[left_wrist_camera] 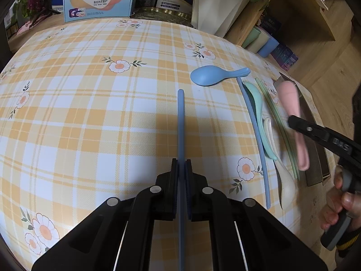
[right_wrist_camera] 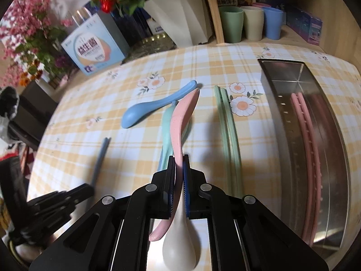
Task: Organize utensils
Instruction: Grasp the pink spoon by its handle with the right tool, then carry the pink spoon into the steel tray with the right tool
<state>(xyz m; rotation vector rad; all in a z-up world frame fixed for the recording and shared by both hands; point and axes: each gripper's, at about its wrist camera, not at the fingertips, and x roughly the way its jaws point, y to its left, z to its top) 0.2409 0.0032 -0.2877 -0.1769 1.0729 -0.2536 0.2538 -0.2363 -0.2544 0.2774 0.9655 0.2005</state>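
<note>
While the yellow-and-white plaid tablecloth with printed daisies lies smooth across the table, matte plastic utensils are spread over its right part. A rounded blue plastic spoon lies at about one o'clock in the left wrist view, bowl to the left. Below it run a slim blue chopstick lying flat, a mint-green spoon, a cream spoon and a pair of pale green chopsticks, side by side and partly overlapping. At three o'clock in the right wrist view stands a long stainless-steel tray with shiny walls; a pair of pink chopsticks rests inside it.

The left gripper is closed tight on a second blue chopstick, which runs straight toward twelve o'clock from between the pads, its far part lying low over the cloth. The right gripper is clamped on the handle of a speckled pink plastic spoon, which is lifted above the mint and cream spoons and slants toward twelve o'clock.

Both grippers point steeply down at the table. A hand wraps the right gripper's grey grip at four o'clock in the left wrist view.
</note>
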